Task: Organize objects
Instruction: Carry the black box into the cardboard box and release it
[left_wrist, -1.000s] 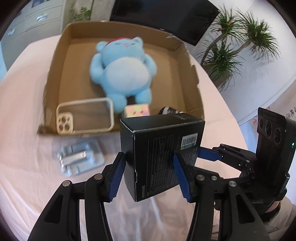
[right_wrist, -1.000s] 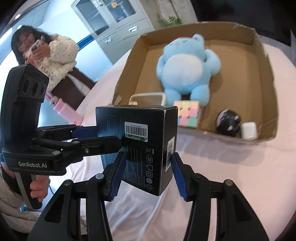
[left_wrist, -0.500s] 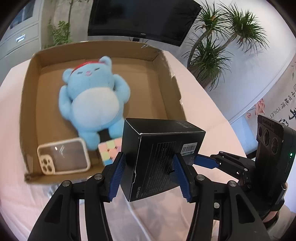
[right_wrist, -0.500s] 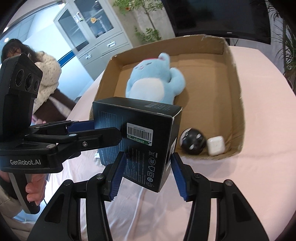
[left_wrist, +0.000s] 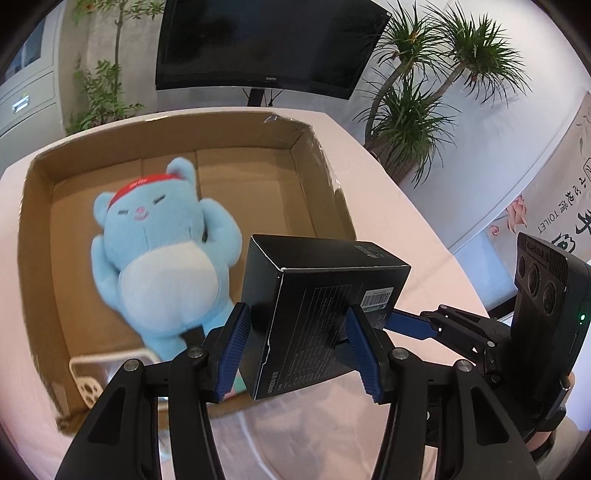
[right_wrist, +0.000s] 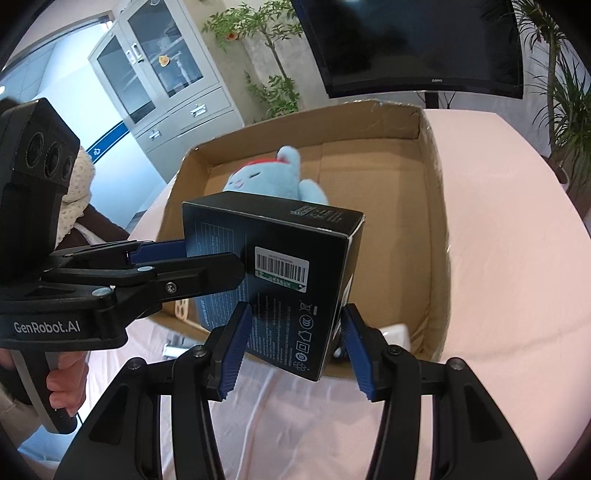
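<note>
hanging above the near edge of the cardboard box (left_wrist: 325, 173), the black carton (left_wrist: 325, 314) is pinched from two sides at once: the left gripper (left_wrist: 299, 354) clamps its blue pads on two opposite faces, and the right gripper (right_wrist: 295, 354) does the same from the other quarter, its pads pressed to the barcode face and the narrow end. neither pair of fingers is spread free or fully together; both are closed on the carton's width. in the right wrist view the left gripper's arm crosses in from the left and covers part of the carton's printed side, with a hand (right_wrist: 68, 384) on its handle cut off at the frame edge.

the carton blocks much of the box floor. the blue plush toy (left_wrist: 162, 254) lies on its back inside, but its feet vanish behind the left gripper's finger, and in the right wrist view only its head and one arm rise over the carton's top edge. a clear phone case (left_wrist: 107, 373) sits at the near left corner of the box, half hidden by the gripper frame. a white thing (right_wrist: 397, 332) peeks out beside the right finger at the box's near wall, possibly a small case, too covered to tell. something pale shows just under the carton's lower left corner in the left wrist view, unreadable. a person in a knitted top (right_wrist: 79, 195) is mostly hidden behind the left gripper's camera block. the pink tablecloth (right_wrist: 517, 295) is blurred at its near edge
</note>
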